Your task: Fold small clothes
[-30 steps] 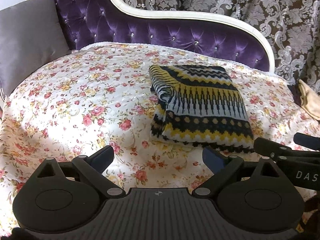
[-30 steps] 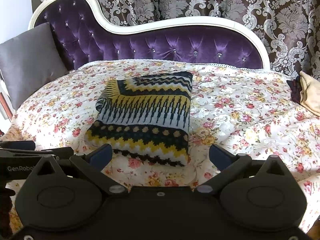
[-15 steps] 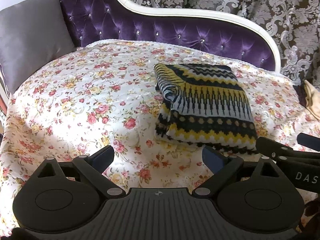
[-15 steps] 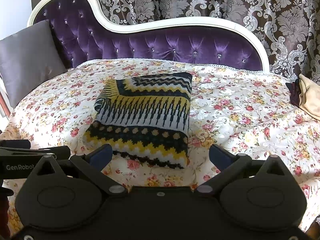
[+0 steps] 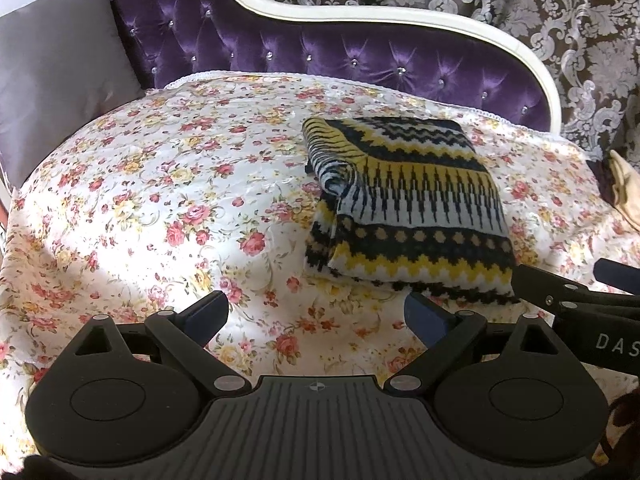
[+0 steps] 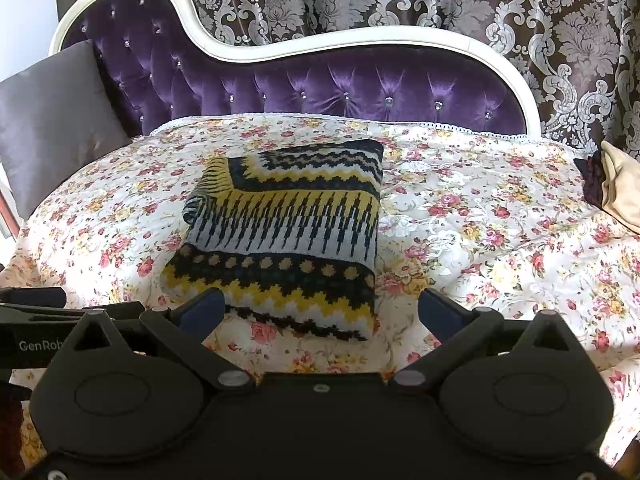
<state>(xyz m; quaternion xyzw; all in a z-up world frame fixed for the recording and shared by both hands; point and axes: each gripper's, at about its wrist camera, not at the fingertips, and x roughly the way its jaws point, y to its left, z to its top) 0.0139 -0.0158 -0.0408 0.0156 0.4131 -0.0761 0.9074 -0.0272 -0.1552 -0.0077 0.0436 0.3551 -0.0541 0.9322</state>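
Folded knit garment (image 6: 280, 236) lying as a thick rectangle on the floral bedspread (image 5: 160, 200), just ahead of the left gripper (image 5: 316, 314) and right gripper (image 6: 320, 312), both spread wide and holding nothing. We judge the knit soft, light, limp and rather bulky, prone to slump and unfold if lifted by a single layer. We would pinch through all layers at the two near corners.

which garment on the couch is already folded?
The yellow-and-black patterned knit, folded into a neat rectangle mid-couch. The beige garment and dark garment sit in a loose heap at the right edge.
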